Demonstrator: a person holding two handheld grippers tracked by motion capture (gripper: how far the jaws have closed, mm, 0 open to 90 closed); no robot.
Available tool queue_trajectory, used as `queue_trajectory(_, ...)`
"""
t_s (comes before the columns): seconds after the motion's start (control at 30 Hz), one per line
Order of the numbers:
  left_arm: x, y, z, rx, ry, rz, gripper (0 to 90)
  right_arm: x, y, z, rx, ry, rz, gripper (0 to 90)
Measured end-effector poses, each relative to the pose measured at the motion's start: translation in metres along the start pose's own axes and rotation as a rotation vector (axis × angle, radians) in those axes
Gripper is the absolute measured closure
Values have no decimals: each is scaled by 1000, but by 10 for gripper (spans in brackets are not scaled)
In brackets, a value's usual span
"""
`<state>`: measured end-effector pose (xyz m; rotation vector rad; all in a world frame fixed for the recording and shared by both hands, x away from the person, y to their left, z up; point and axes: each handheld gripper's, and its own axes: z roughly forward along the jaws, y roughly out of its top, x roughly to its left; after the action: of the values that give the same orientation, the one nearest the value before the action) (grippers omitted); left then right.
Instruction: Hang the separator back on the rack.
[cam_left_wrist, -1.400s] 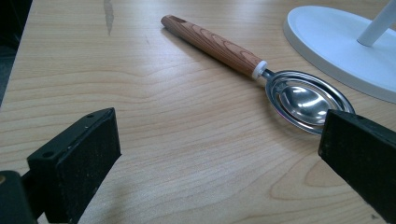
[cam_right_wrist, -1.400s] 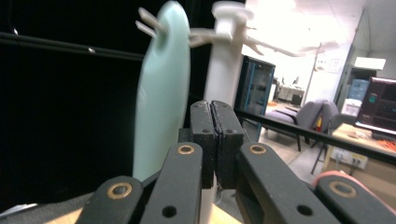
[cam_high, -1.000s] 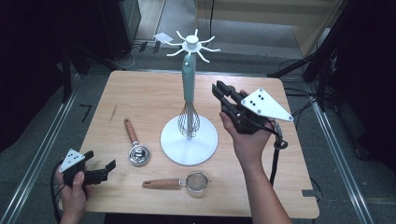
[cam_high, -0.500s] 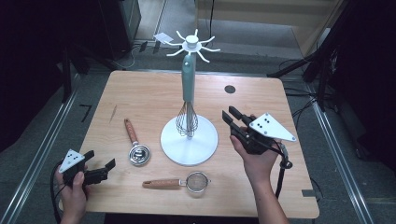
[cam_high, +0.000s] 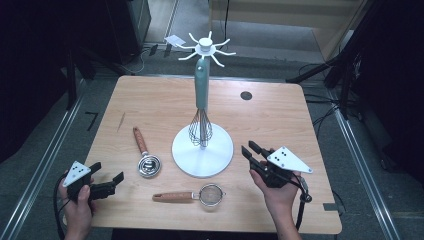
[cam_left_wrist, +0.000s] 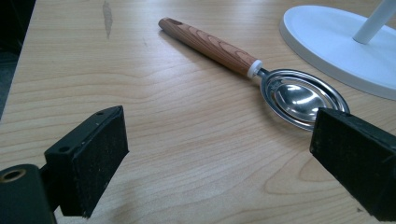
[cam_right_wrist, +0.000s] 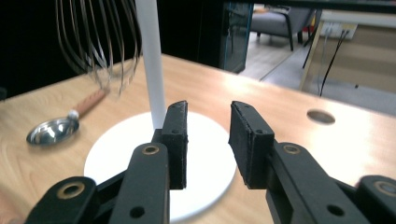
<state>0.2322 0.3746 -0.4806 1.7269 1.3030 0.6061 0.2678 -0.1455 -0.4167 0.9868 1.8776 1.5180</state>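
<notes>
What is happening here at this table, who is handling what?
A person holds a tool in each hand. A whisk hangs on the white stand. The right tool, empty, jaws just opening, has come down beside the stand's base. The left tool waits open near the scoop. A strainer lies untouched.

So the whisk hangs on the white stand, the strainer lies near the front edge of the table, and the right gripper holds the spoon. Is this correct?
Not quite. The right gripper holds nothing: the right gripper view shows its jaws apart with only air between them. The spoon lies on the table, as the high view shows. The whisk does hang on the stand, and the strainer lies near the front edge.
</notes>
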Motion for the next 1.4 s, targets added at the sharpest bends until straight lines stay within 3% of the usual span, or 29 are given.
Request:
queue_trajectory(0.1, -3, 1, -1, 13, 41, 11, 76, 1, -13, -3, 29, 2, 1, 705)
queue_trajectory(0.2, -7, 1, -2, 21, 45, 25, 84, 2, -23, -5, 56, 8, 10, 705)
queue_trajectory(0.27, -8, 2, -3, 21, 48, 15, 86, 2, -25, -5, 62, 8, 11, 705)
queue_trajectory(0.3, -10, 3, -4, 9, 22, -23, 90, 3, -30, -8, 73, 13, 23, 704)
queue_trajectory(0.33, -13, 3, -4, 8, 22, -21, 90, 4, -32, -9, 77, 11, 26, 704)
queue_trajectory(0.4, -20, 4, -5, 2, 20, 6, 96, 6, -39, -12, 92, 7, 37, 704)
queue_trajectory(0.57, -35, 5, -4, -5, -5, 24, 162, 13, -54, -14, 144, 2, 61, 703)
queue_trajectory(0.6, -44, 5, -2, 6, 19, 32, 185, 15, -55, -14, 145, 4, 67, 703)
queue_trajectory(0.67, -48, 4, -1, 12, 28, 35, 238, 19, -58, -12, 156, 8, 61, 702)
queue_trajectory(0.7, -54, 4, 2, 26, 18, 42, 238, 19, -58, -12, 156, 8, 61, 702)
queue_trajectory(0.73, -61, 3, 4, 46, -17, 57, 304, 23, -60, -9, 170, 13, 52, 702)
queue_trajectory(0.8, -67, 2, 5, 53, -31, 72, 331, 24, -61, -8, 171, 17, 63, 701)
queue_trajectory(0.93, -79, 1, 10, 110, -135, 93, 559, 32, -64, 0, 189, 58, 63, 696)
queue_trajectory(0.97, -79, 1, 10, 110, -135, 93, 606, 34, -65, 1, 192, 66, 65, 695)
queue_trajectory(1.0, -82, 1, 9, 122, -166, 89, 636, 36, -65, 2, 197, 75, 68, 694)
queue_trajectory(1.07, -85, 1, 7, 126, -190, 87, 698, 40, -67, 3, 209, 91, 76, 692)
queue_trajectory(1.2, -92, 0, 5, 147, -219, 103, 766, 49, -70, 6, 234, 127, 68, 684)
queue_trajectory(1.27, -96, -3, 4, 170, -204, 117, 813, 54, -71, 9, 247, 137, 57, 681)
queue_trajectory(1.37, -98, -4, 2, 184, -225, 126, 810, 58, -72, 14, 264, 151, 51, 673)
queue_trajectory(1.4, -97, -4, 2, 182, -266, 125, 785, 59, -72, 16, 268, 153, 51, 669)
